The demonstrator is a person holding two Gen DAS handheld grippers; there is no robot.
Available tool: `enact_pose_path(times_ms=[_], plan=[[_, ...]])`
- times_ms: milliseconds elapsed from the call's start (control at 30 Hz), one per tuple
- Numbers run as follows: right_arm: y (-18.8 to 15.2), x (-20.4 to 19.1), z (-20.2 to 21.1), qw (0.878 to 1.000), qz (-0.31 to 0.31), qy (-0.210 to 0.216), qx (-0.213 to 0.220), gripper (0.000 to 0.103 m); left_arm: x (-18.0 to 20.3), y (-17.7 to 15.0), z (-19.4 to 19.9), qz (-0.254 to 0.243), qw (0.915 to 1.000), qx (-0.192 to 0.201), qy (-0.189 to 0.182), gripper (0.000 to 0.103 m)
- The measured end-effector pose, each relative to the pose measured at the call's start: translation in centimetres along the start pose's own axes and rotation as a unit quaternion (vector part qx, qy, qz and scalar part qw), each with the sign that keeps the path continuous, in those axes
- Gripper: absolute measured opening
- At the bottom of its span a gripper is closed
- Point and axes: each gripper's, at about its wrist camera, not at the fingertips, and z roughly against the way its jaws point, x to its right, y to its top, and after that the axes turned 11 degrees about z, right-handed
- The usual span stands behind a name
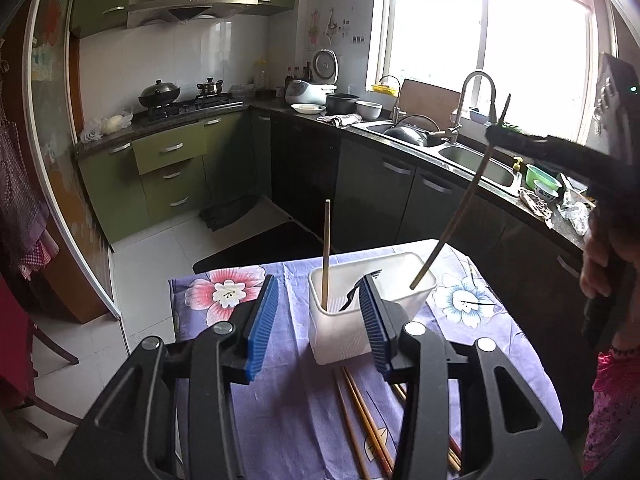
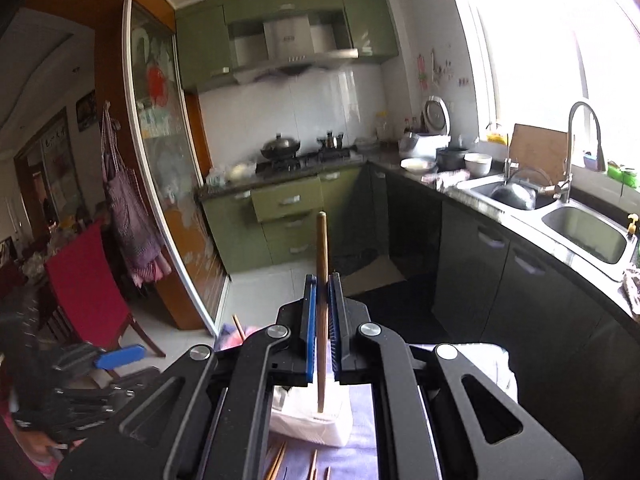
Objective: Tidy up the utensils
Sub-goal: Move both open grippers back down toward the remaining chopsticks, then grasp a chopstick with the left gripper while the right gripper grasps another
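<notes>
Chopstick (image 2: 321,320), light, stiff, slippery: pinched mid-shaft in right hand-held gripper (image 2: 322,292), above white holder (image 1: 372,312); left hand-held gripper (image 1: 320,312) spread, empty.

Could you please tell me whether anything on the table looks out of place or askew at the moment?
Several loose wooden chopsticks lie scattered on the purple floral tablecloth in front of the white plastic utensil holder, not yet sorted. One chopstick already stands in the holder; the right gripper holds another above it.
</notes>
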Motion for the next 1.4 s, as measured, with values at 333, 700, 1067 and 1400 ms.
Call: enact_pose_path(times_ms=[333,700,1067,1400], plan=[[-3.5,-0.1,-1.4,0.999,0.009,0.007,-0.045,0.016,-1.1,-4.2,-2.4,0.012,0.9965,-0.083,-0.003,0.048],[-10.5,1.7,3.6,0.996,-0.005,0.008,-0.084,0.021,-1.5,-10.9,-10.8,0.048,0.9717,-0.231,0.003,0.042],[-20.8,3.4,-0.2,0.983,-0.039,0.033,-0.174,0.027,-0.6,-13.6,-16.7,0.049,0.9549,-0.289,0.045,0.027],[-23.1,3.8,-1.7,0.979,-0.043,0.038,-0.195,0.027,0.4,-14.3,-18.5,0.026,0.9506,-0.298,0.083,0.015]])
